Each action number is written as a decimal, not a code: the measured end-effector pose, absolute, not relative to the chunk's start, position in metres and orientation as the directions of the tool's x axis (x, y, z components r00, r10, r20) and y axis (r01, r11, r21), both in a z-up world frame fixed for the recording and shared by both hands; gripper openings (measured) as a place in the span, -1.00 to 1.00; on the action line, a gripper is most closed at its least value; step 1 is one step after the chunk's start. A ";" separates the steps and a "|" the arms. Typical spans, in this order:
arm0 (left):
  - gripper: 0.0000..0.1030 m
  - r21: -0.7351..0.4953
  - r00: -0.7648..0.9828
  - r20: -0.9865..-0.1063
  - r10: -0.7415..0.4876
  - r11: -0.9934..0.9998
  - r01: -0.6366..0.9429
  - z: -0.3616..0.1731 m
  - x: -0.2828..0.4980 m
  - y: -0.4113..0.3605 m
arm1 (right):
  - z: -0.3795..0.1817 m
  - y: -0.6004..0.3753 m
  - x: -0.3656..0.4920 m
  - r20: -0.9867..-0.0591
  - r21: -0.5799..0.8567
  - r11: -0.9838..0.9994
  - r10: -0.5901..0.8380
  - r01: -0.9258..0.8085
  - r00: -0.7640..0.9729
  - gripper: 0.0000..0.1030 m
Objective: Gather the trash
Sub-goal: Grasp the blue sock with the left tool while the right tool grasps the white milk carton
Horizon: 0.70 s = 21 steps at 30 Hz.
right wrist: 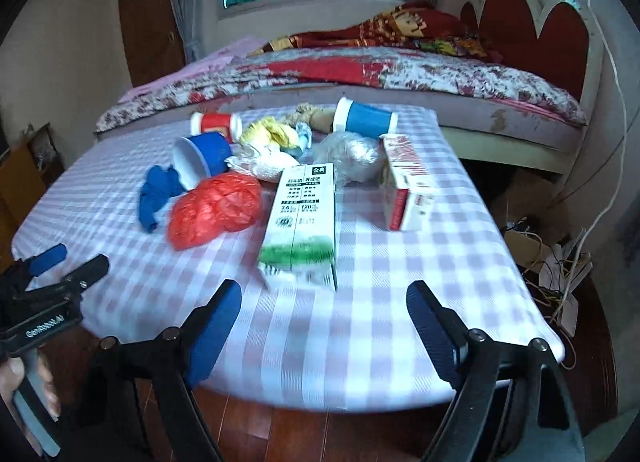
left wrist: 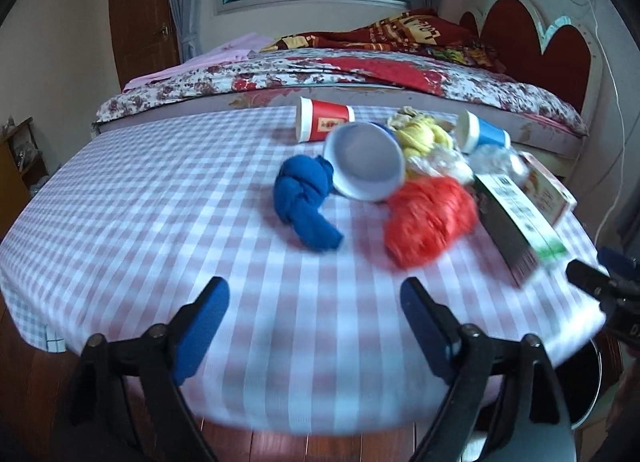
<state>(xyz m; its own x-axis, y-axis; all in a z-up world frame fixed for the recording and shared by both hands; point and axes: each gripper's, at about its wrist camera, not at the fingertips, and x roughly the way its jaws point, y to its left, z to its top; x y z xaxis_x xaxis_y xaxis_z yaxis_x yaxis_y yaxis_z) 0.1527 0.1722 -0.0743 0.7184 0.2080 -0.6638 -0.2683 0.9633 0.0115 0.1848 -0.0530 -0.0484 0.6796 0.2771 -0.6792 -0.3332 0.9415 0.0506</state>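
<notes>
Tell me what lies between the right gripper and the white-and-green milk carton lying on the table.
Only bare checked tablecloth lies between the open right gripper and the white-and-green milk carton, as the right wrist view shows.

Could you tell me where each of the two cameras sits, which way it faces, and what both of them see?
Left wrist: on the left tool, looking forward and down across the checked table at the blue knotted bag and red bag; its open fingers show, and the right tool at the right edge.
Right wrist: on the right tool, facing the green-and-white carton; its open fingers show, with the left tool and a hand at left.
Shared: trash pile, table, bed, window.
</notes>
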 end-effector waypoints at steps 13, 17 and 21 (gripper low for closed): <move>0.40 -0.038 0.685 -0.707 0.176 0.958 -0.285 -0.096 0.227 0.209 | -0.061 -0.024 0.251 -0.700 0.047 0.939 0.275 -0.342 0.659 0.41; 0.19 -0.038 0.655 -0.738 0.162 0.959 -0.281 -0.103 0.245 0.214 | -0.073 -0.016 0.257 -0.730 0.001 0.937 0.239 -0.349 0.641 0.41; -0.30 -0.031 0.638 -0.754 0.156 0.962 -0.272 -0.105 0.249 0.215 | -0.080 -0.018 0.265 -0.745 0.021 0.940 0.241 -0.340 0.622 0.14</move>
<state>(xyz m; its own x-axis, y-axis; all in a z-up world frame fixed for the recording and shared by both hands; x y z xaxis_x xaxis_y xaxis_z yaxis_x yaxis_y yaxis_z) 0.2488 0.2153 -0.1052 0.6382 0.1557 -0.7539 -0.2717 0.9619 -0.0314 0.2650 -0.0182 -0.0796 0.6217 0.2415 -0.7451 -0.3395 0.9404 0.0215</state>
